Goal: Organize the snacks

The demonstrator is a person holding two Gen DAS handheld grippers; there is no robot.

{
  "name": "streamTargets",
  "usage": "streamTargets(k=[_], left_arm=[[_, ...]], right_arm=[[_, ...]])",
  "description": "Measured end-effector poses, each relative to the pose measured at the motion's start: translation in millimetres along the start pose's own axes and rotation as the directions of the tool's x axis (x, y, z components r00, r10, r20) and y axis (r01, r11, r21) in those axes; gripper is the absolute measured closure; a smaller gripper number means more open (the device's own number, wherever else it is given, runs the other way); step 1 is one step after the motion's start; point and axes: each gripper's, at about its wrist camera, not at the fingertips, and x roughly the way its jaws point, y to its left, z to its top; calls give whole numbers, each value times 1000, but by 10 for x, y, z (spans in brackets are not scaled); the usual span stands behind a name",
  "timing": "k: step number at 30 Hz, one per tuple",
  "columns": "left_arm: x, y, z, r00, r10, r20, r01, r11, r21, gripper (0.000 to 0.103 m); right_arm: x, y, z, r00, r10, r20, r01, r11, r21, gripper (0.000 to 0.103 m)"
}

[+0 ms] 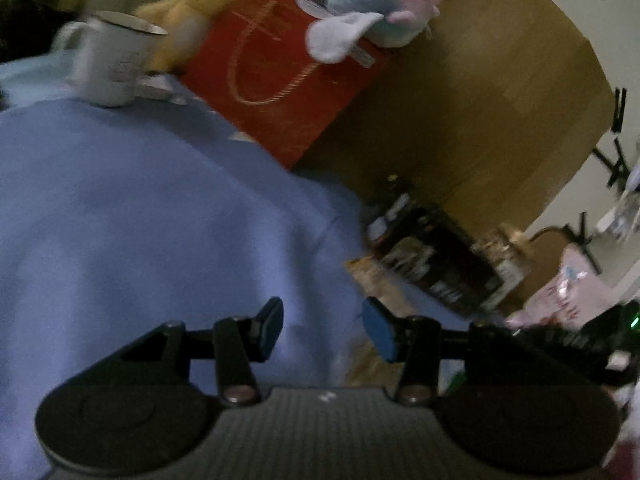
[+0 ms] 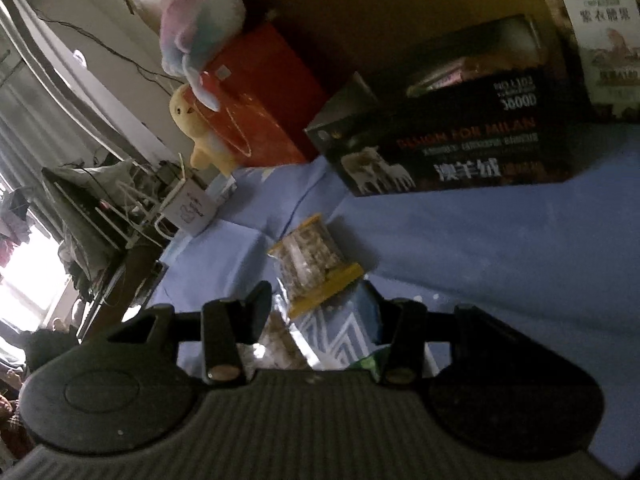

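My left gripper [image 1: 322, 328] is open and empty above the blue cloth [image 1: 140, 220]. A yellow-edged snack packet [image 1: 374, 280] lies on the cloth just ahead of its right finger. My right gripper [image 2: 320, 312] is shut on a blue and white snack bag [image 2: 340, 338], which fills the gap between its fingers. A clear snack packet with yellow ends [image 2: 314, 264] lies on the cloth right in front of it. A black open-top box [image 2: 452, 136] stands further back, with a jar of nuts [image 2: 592, 20] to its right. The box also shows in the left wrist view [image 1: 436, 256].
A red gift bag [image 1: 276, 68] leans on a cardboard panel [image 1: 480, 100], with a yellow plush [image 1: 196, 4] and a pastel plush [image 1: 372, 4] by it. A white mug [image 1: 112, 60] stands at the cloth's far left. A pink packet [image 1: 560, 292] lies right.
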Motion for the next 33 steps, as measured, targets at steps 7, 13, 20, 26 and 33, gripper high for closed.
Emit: streamTargets(k=[7, 13, 20, 26, 33], left_arm=[[808, -276, 353, 965, -111, -237, 93, 992, -88, 58], [1052, -281, 192, 969, -59, -239, 45, 997, -65, 80], [902, -440, 262, 982, -53, -179, 51, 999, -15, 86], [762, -958, 618, 988, -119, -97, 131, 984, 124, 87], [1592, -1571, 1055, 995, -29, -96, 52, 968, 244, 62]], right_arm=[[236, 42, 182, 999, -20, -29, 17, 996, -92, 52], [682, 117, 224, 986, -7, -167, -34, 970, -242, 51], [673, 337, -18, 992, -28, -123, -20, 926, -377, 82], [270, 393, 131, 998, 44, 48, -24, 933, -359, 82], [51, 196, 537, 944, -38, 328, 141, 945, -295, 61]])
